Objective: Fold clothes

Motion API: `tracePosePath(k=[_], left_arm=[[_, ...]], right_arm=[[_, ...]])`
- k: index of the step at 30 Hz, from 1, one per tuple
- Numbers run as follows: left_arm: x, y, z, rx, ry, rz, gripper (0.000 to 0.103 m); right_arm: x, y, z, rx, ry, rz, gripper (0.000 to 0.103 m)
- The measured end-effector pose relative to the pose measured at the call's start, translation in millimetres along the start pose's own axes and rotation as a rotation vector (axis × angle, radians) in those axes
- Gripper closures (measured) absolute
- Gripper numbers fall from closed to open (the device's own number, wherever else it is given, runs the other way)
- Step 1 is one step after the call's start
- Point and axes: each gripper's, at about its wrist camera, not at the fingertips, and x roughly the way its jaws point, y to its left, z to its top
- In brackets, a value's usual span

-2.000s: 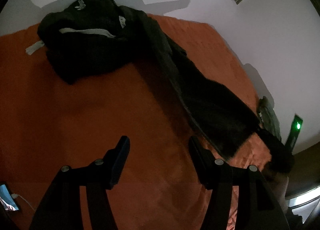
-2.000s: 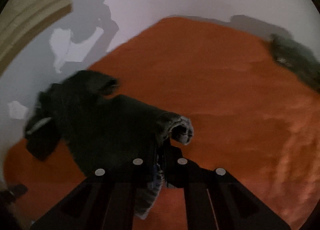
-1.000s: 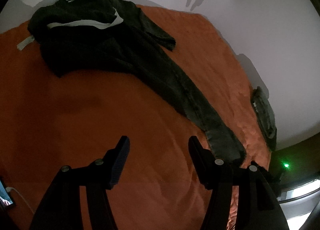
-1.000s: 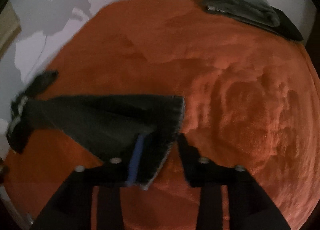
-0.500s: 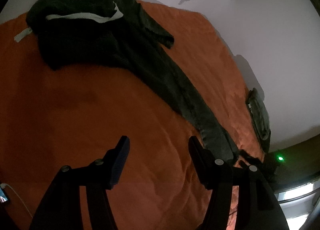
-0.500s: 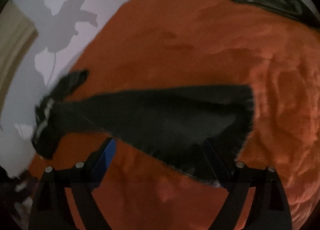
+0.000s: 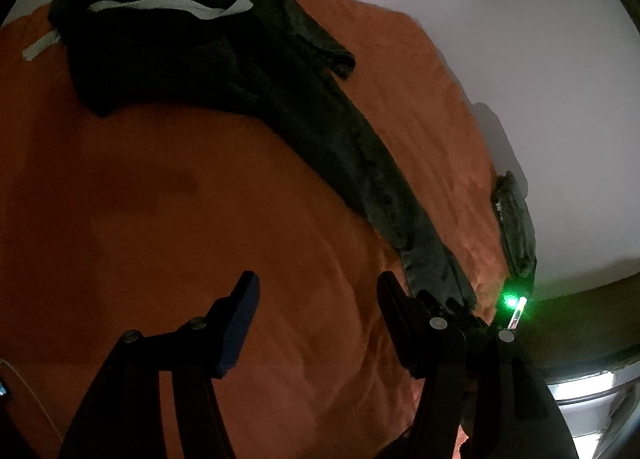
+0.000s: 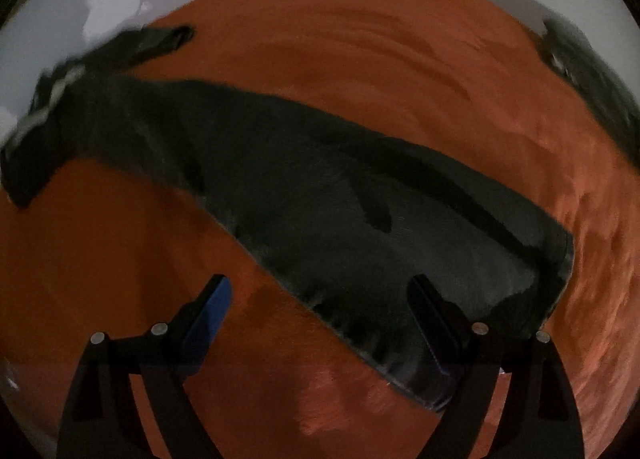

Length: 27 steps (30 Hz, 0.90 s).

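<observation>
Trousers (image 7: 328, 131) lie stretched on the orange bedcover (image 7: 160, 219), running from upper left to lower right in the left view; waist end bunched upper left. Change: leg was clamped in the right gripper (image 8: 320, 299) two seconds ago; now released, flat on the cover. Right jaws have just been closing slightly after opening wide; they stand apart, hem (image 8: 460, 299) under them, not pinched. Left gripper (image 7: 316, 291) apart, empty. Judgement: spreading done, folding can start. Left view alone shows the full garment; right view shows the hem close up.
</observation>
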Motion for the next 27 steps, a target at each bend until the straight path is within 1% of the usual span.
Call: tracePosePath(k=[1,2,3,7,9,13,15,16,18,20,22,24,25,26,27], left_arm=[[0.4,0.4,0.0,-0.002,0.002,0.0,0.041],[0.8,0.8,0.0,-0.003,0.005,-0.001,0.041],[1.1,1.1,0.0,-0.005,0.007,-0.001,0.041],[0.7,2.2,0.6,-0.01,0.01,-0.009,0.041],[0.8,2.4,0.2,-0.01,0.01,-0.01,0.041],[1.4,3.3,-1.1,-0.012,0.016,-0.017,0.04],[0.6,4.5,-1.6,-0.012,0.018,-0.018,0.04],[-0.3,5.5,-1.4,-0.013,0.017,-0.018,0.04],[-1.0,6.7,-1.0,-0.019,0.015,-0.015,0.04],[-1.2,6.8,-1.5,-0.023,0.012,-0.01,0.04],[0.9,5.3,-2.7,-0.027,0.014,-0.005,0.04],[5.4,1.8,-4.1,-0.027,0.022,0.0,0.039],[7.7,0.6,-4.4,-0.027,0.028,0.003,0.039],[10.0,-0.6,-4.7,-0.025,0.033,0.005,0.039],[11.9,-2.6,-5.4,-0.021,0.04,0.005,0.038]], right_arm=[[1.2,2.4,-1.7,-0.03,0.001,-0.015,0.082],[2.3,4.7,-3.5,-0.06,0.002,-0.029,0.098],[3.5,7.1,-5.2,-0.09,0.003,-0.044,0.103],[-23.1,-0.5,-9.9,-0.067,-0.109,-0.043,0.103],[-35.2,-6.0,-9.6,-0.05,-0.14,-0.036,0.103],[-39.7,-17.3,-10.8,-0.044,-0.093,0.029,0.103],[-37.8,-25.0,-12.3,-0.034,-0.067,0.048,0.103],[-36.6,-29.7,-14.3,-0.025,-0.056,0.055,0.101],[-35.3,-41.8,-20.0,0.006,-0.04,0.063,0.091],[-35.0,-54.0,-26.9,0.033,-0.033,0.067,0.068],[-36.6,-67.1,-37.1,0.043,-0.04,0.063,0.058],[-39.7,-66.1,-47.0,0.026,-0.04,0.053,0.051],[-39.4,-67.7,-50.3,0.012,-0.036,0.05,0.044],[-38.6,-71.3,-53.7,-0.009,-0.032,0.051,0.04],[-38.4,-73.0,-58.8,-0.039,-0.032,0.05,0.04]])
